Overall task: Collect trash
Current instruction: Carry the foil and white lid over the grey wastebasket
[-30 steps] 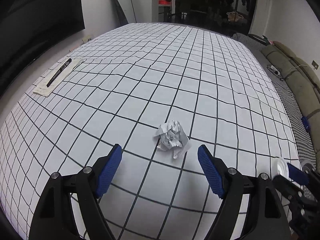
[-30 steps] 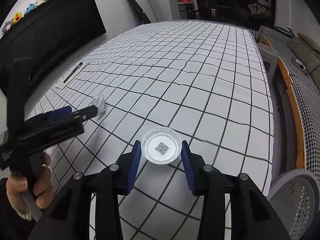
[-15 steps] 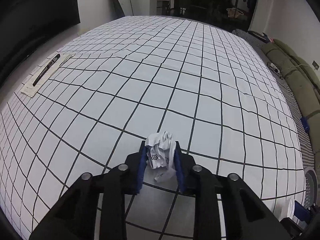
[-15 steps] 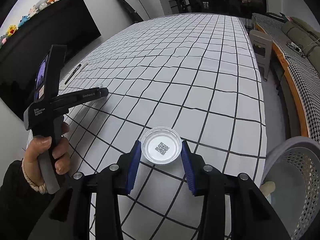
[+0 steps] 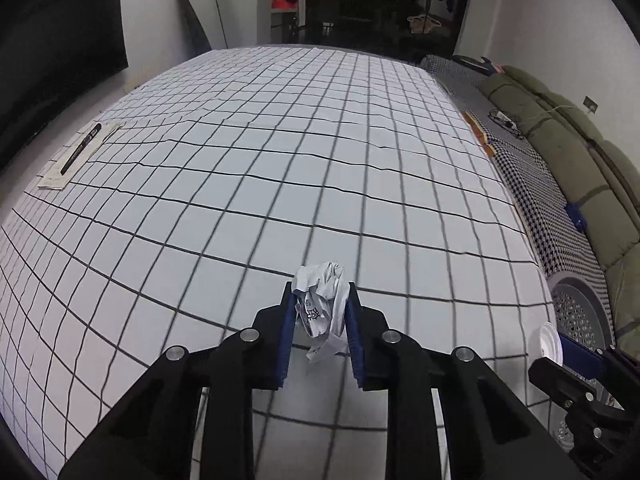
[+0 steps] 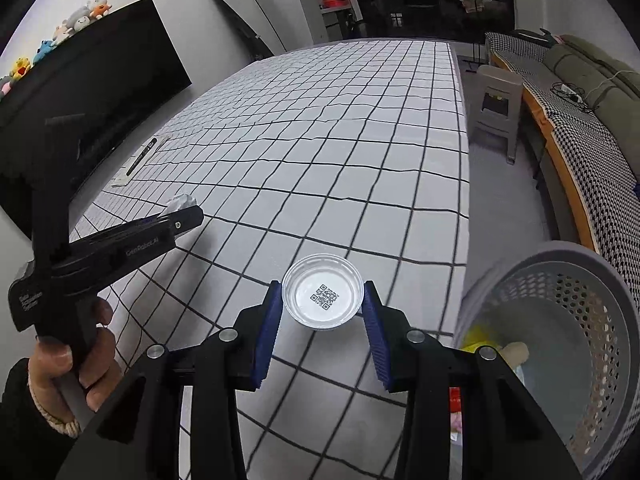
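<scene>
Paper lies at the far left of the table in the left wrist view, a flat pale slip (image 5: pixel 78 156) with a slim black marker pen (image 5: pixel 81 148) along it; the table (image 5: pixel 280 152) wears a white cloth ruled in thin black squares, faintly rippled; lower centre, the left gripper (image 5: pixel 320 312) has its blue ribbed pads pressed on a crumpled paper ball (image 5: pixel 322 304), white with black print, one creased tail hanging below the pads; at the right edge a grey perforated plastic basket (image 5: pixel 580 312) stands beside the table.

In the right wrist view a hand (image 6: pixel 80 360) in a dark sleeve grips the left tool's black handle; right of it, the right gripper (image 6: pixel 323 300) clamps a shallow round clear plastic lid (image 6: pixel 323 298) with a QR sticker, raised over the cloth; the basket (image 6: pixel 600 280) is just right of it, holding yellow and pale scraps.

A second ago the left jaws stood wide with the ball lying loose on the cloth ahead; they have just been closing and now pinch it, and the ball is off the cloth; the lid's grip is unchanged, while the basket has come into fuller view on the right.

A large black screen (image 6: pixel 100 92) with soft toys (image 6: pixel 60 36) on top lines the left wall; a grey stool (image 6: pixel 498 108) and olive sofa (image 6: pixel 592 68) sit right.
</scene>
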Demonstrator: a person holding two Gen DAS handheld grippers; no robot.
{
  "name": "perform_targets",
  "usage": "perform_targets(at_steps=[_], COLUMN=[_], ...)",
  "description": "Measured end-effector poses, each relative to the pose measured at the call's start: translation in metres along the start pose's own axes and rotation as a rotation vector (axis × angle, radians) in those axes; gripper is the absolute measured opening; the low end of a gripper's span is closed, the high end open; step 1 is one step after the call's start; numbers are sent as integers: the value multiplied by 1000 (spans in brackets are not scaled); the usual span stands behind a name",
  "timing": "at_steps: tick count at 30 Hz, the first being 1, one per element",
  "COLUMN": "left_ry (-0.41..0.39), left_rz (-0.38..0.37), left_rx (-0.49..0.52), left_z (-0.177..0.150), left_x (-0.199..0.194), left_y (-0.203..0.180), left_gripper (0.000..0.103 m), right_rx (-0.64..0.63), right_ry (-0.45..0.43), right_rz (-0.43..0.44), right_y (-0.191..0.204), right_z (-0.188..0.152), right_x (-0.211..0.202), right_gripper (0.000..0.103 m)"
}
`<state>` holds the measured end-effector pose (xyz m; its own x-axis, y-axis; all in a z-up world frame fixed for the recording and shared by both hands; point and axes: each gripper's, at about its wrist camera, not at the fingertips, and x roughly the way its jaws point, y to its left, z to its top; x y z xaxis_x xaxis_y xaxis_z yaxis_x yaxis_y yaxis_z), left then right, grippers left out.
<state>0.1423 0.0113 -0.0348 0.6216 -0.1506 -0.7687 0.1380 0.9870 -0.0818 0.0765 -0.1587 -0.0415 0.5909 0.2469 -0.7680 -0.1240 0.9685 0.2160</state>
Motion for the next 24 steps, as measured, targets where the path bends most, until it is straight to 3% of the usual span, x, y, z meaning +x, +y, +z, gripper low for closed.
perform_targets(at_steps=[12,18,24], left_ry=[-81,-59,-45], left_rz=[-119,-177,-183], left_rx=[171,257,286], left_z=[-42,-62,-71], left_x=[-61,-63,-56], left_y=[-119,-171,-203], left_gripper=[24,24,25], right_rx=[151,235,276], right_ry=[-71,-96,-113], right_rz=[-146,-225,-246], right_y=[-96,-147,-177], right_z=[-62,-90,-107], right_x=[-86,-119,-128], right_gripper=[39,39,39])
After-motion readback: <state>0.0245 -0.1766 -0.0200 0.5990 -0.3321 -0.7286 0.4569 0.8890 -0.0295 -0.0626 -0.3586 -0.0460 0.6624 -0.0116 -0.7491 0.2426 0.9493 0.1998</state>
